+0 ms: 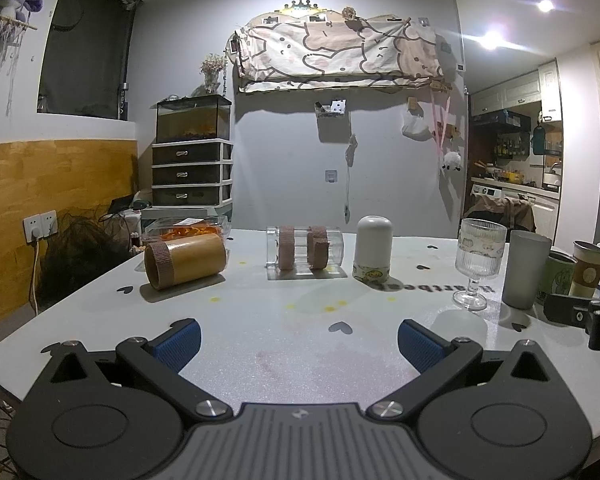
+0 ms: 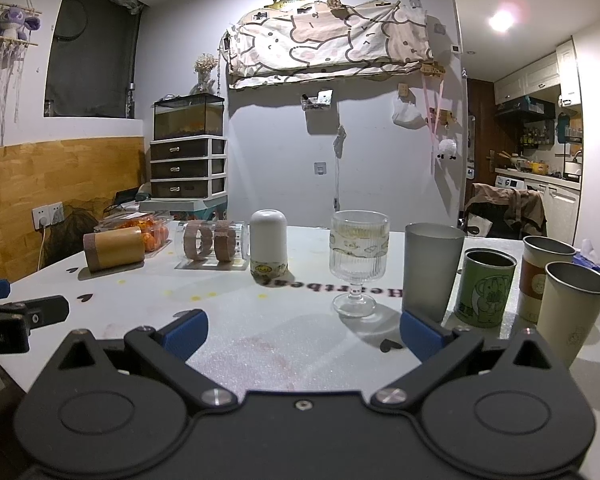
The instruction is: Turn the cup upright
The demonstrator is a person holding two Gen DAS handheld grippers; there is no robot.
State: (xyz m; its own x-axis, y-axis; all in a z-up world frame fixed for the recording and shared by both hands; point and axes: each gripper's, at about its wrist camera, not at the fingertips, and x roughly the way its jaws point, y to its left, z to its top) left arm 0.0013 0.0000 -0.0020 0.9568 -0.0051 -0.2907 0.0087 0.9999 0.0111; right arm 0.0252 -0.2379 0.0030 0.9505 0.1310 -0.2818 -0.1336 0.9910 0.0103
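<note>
Ahead-left of your spread, empty left gripper [image 1: 298, 342]: brown bamboo cup [image 1: 185, 261] and clear banded glass jar [image 1: 304, 253], both lying sideways, unflipped; right gripper [image 2: 302, 332] likewise spread, empty.

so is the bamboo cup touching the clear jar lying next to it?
Apart. The left wrist view shows bare table between the bamboo cup and the clear jar, both lying on their sides.

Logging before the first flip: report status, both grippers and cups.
Left gripper open, empty; right gripper likewise. Bamboo cup and clear cup on sides, white cup inverted. Goblet crowds white cup's right.
</note>
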